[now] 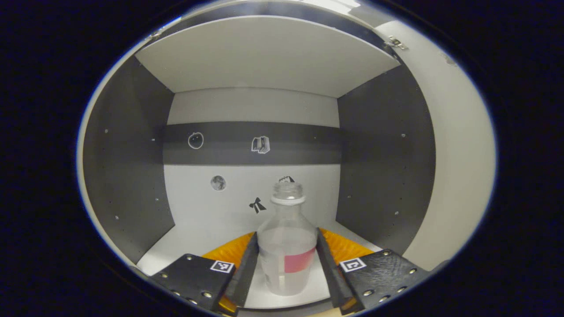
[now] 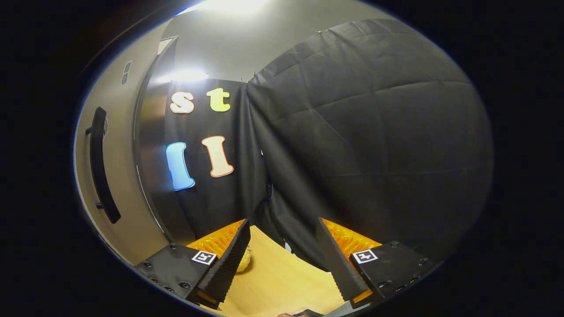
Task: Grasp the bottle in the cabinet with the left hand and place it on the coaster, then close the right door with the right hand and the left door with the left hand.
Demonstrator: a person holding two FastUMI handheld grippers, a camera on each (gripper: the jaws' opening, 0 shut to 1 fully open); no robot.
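In the left gripper view a clear plastic bottle [image 1: 286, 251] with a pink label and no cap stands upright on the white floor of the cabinet [image 1: 185, 251]. My left gripper [image 1: 286, 233] reaches into the cabinet, and its two fingers press against the bottle's sides, one on each. My right gripper [image 2: 282, 226] hangs open over a wooden tabletop [image 2: 273, 281] with nothing between its fingers. To its left stands the open cabinet door [image 2: 123, 229] with a long black handle [image 2: 99, 167].
The cabinet has dark side walls [image 1: 128, 176], a white shelf [image 1: 264, 57] overhead and small stickers on its back panel. A small pale yellow object [image 2: 245, 260] lies on the table by my right gripper's left finger. Black cloth hangs behind the table.
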